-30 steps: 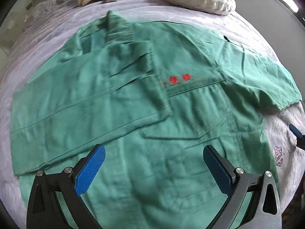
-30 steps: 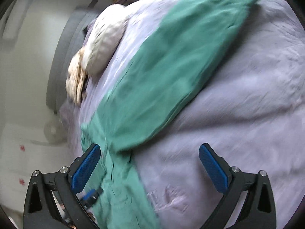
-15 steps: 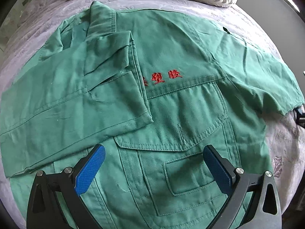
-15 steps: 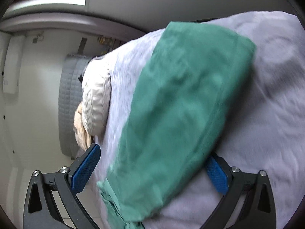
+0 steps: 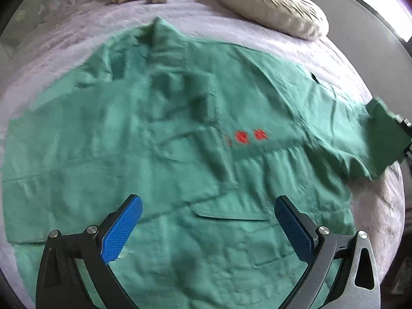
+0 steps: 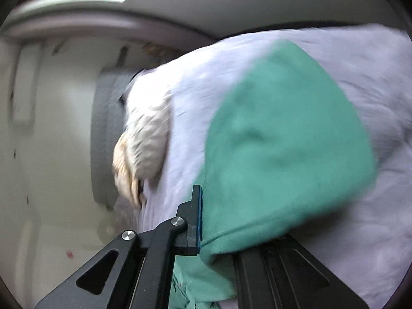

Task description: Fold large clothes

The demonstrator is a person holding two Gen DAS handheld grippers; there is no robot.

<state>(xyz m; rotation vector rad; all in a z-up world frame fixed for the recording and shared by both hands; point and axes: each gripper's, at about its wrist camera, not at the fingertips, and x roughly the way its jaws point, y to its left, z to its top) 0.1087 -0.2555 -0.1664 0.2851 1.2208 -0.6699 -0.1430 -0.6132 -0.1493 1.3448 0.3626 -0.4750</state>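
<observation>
Evidently, the green jacket (image 5: pixel 180 154) lay on the bed (image 5: pixel 231 31), one sleeve (image 5: pixel 77 141) folded across. The right claw (image 6: pixel 203 221) was clamped on the other sleeve (image 6: pixel 283 141); the left claw (image 5: pixel 206 226) hung apart, empty. Body folds remained.

Right wrist view is pretty smeared, so the pillow (image 6: pixel 146 139) and wall behind are just mush. The green shirt (image 6: pixel 283 154) sleeve drapes over the right hand-held gripper (image 6: pixel 203 221), hiding its far finger completely. On the left view, the red lettering (image 5: pixel 247 137) is too blurry to read, and the shirt's hem runs off the bottom edge.
</observation>
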